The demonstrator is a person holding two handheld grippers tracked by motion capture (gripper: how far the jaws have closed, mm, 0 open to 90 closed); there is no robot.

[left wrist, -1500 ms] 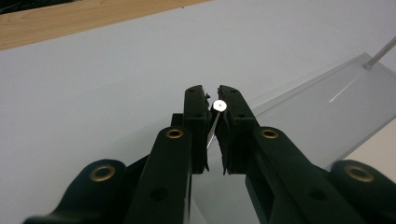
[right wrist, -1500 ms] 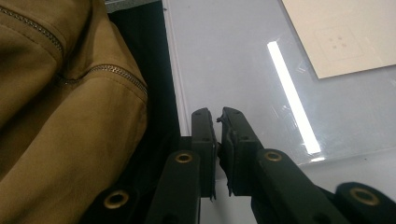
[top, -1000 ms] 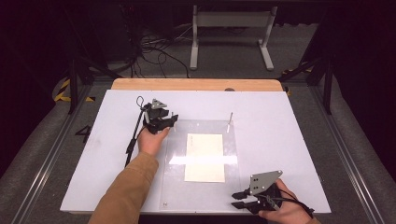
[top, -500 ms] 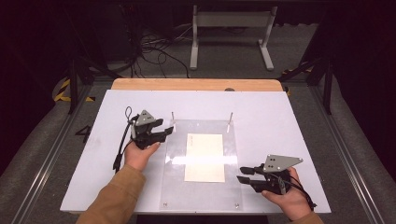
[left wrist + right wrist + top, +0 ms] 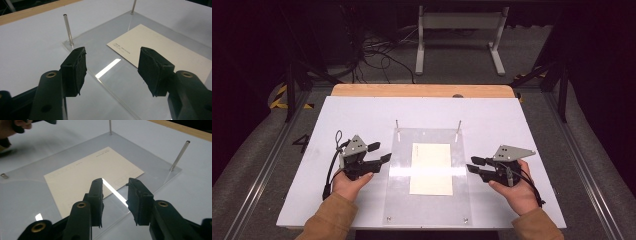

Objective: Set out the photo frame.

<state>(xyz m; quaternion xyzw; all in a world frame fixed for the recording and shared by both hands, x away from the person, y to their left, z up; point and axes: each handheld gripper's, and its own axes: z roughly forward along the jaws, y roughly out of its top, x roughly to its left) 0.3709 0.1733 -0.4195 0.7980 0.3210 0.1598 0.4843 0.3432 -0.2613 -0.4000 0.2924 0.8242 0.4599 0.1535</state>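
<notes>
Both hands hover level, left gripper [image 5: 383, 159] just widened, right gripper [image 5: 472, 165] narrow, both empty, flanking the clear plate [image 5: 427, 210].

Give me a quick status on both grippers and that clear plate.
Left gripper open, jaws just widened, nothing between them. Right gripper open, empty. Both flank the clear plate; cream card lies flat at its middle. Nothing in the way.

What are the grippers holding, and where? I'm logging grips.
Nothing is held: left gripper and right gripper are open, flanking the clear plate with the card.
</notes>
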